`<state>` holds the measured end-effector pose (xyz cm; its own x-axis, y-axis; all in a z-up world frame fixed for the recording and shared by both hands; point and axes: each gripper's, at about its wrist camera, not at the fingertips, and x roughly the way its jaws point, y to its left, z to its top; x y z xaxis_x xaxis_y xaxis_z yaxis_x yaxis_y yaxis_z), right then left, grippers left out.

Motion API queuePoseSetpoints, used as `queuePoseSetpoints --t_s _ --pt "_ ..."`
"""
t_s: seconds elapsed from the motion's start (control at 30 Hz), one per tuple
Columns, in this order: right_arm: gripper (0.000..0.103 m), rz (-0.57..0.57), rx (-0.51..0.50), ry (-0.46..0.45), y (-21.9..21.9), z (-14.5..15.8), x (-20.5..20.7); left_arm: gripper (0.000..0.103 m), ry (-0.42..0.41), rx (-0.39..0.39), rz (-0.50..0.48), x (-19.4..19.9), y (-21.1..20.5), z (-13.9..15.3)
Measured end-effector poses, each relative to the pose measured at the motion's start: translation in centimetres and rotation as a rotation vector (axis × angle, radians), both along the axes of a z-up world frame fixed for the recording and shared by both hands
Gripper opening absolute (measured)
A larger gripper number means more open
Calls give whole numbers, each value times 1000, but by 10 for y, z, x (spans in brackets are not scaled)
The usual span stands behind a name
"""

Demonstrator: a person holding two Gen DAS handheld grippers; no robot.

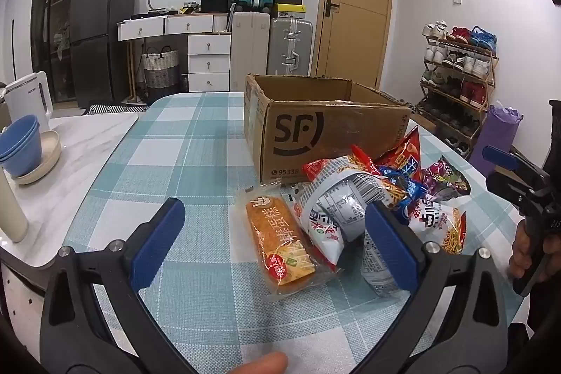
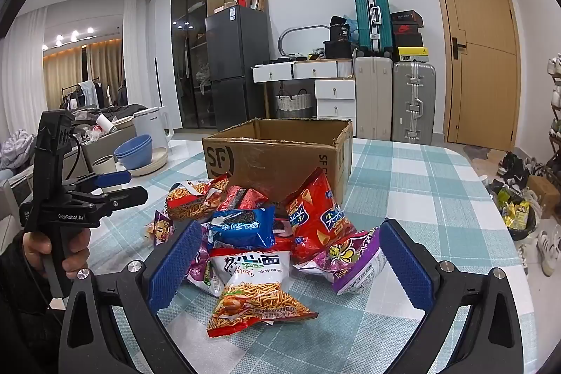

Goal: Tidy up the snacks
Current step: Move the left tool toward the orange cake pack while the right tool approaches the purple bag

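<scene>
snack pile (image 2: pixel 266 244) at 12 o'clock, box (image 2: pixel 280 153) behind. left gripper (image 1: pixel 273 244) + right gripper (image 2: pixel 287 262) both spread wide, empty. bags light, crinkly, slippery (prob fragile inside): pinch sealed edge.

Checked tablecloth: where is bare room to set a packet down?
Free: the teal checked tablecloth left of the brown cardboard box, toward the stacked blue bowls. Also right of the box. Crowded: the heap of snack packets before the box.

Glossy plastic snack packets (image 2: pixel 266 247), matt cardboard box (image 1: pixel 315 128), seemingly woven checked tablecloth (image 1: pixel 175 146).
</scene>
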<state>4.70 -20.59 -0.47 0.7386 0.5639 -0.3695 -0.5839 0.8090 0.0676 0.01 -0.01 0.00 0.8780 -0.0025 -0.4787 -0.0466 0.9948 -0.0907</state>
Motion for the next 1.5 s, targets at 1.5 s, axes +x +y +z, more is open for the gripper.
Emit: queuePoseSetpoints --t_s 1.5 --pt "103 -86 -33 52 0 -4 14 102 22 -9 33 4 5 -4"
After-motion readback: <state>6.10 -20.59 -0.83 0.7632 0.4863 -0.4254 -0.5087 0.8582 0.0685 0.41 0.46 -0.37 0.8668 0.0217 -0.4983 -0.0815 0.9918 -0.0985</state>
